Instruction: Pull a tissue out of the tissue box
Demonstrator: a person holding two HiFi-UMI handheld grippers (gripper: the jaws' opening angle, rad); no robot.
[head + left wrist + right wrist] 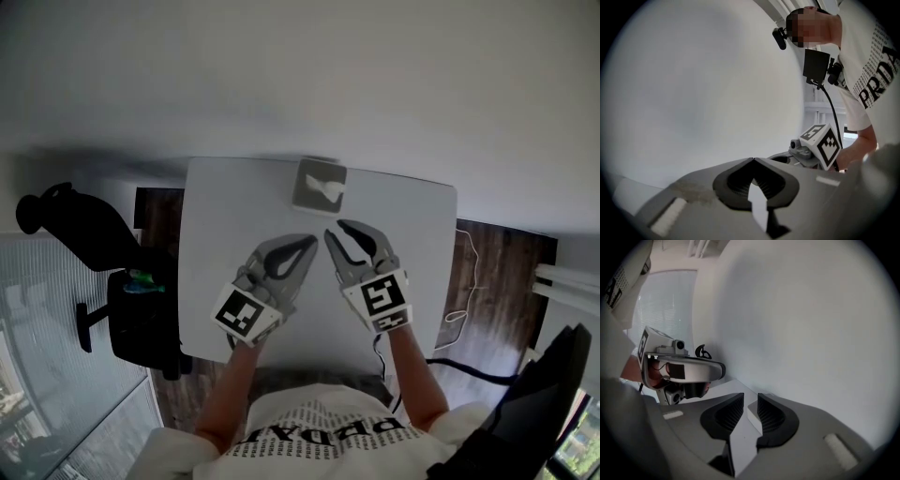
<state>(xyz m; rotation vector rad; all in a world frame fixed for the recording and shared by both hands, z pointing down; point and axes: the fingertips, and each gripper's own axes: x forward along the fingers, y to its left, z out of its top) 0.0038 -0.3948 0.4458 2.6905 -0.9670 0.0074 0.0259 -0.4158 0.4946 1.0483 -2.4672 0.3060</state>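
The grey tissue box (319,185), with a white tissue showing at its top opening, stands at the far edge of the white table (225,225). Both grippers hover side by side over the middle of the table, short of the box. My left gripper (310,241) is shut, its tips meeting (753,159) with nothing between them. My right gripper (337,230) is open with a narrow gap (750,399). Through that gap the box (753,414) shows beyond the jaws, untouched. Each gripper view catches the other gripper beside it: the right one (820,145) and the left one (684,371).
A black office chair (94,234) stands left of the table on the wooden floor. A white cable (464,309) loops on the floor at the right, next to dark equipment (553,394). A plain white wall rises behind the table.
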